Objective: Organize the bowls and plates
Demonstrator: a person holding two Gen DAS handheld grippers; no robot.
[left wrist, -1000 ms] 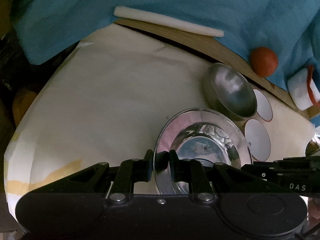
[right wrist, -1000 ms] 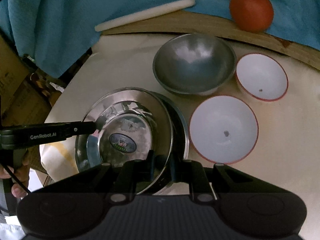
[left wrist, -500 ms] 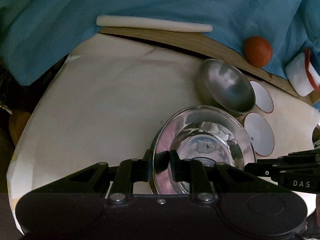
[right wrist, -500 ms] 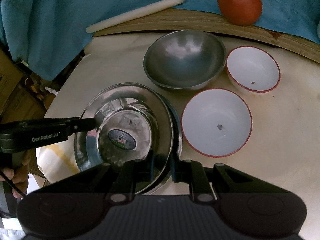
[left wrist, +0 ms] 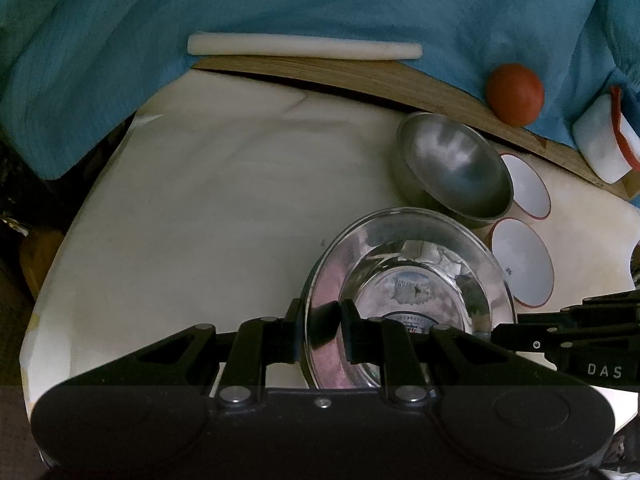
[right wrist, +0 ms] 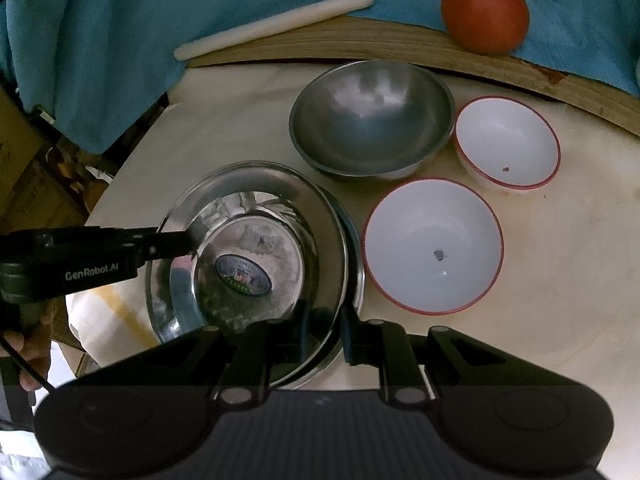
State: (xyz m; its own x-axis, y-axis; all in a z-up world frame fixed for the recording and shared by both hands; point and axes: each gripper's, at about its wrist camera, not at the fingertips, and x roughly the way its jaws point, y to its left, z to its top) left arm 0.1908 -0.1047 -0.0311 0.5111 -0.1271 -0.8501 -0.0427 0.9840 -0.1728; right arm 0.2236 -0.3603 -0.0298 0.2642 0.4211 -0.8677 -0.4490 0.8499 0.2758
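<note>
Both my grippers clench the steel plate (right wrist: 248, 240): left gripper (left wrist: 320, 330) on its left rim, right gripper (right wrist: 323, 330) on its near-right rim, above a second plate (right wrist: 354, 264).

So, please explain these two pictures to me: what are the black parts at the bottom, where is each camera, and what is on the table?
A person holds hand tongs in each hand; each has a camera looking along its fingers. The black parts below are the tongs themselves. The left tongs pinch one edge of the steel plate, and the right tongs pinch another edge, over a second plate under it. On the table also stand a steel bowl and two white bowls. Behind lie a white stick and a red ball.
</note>
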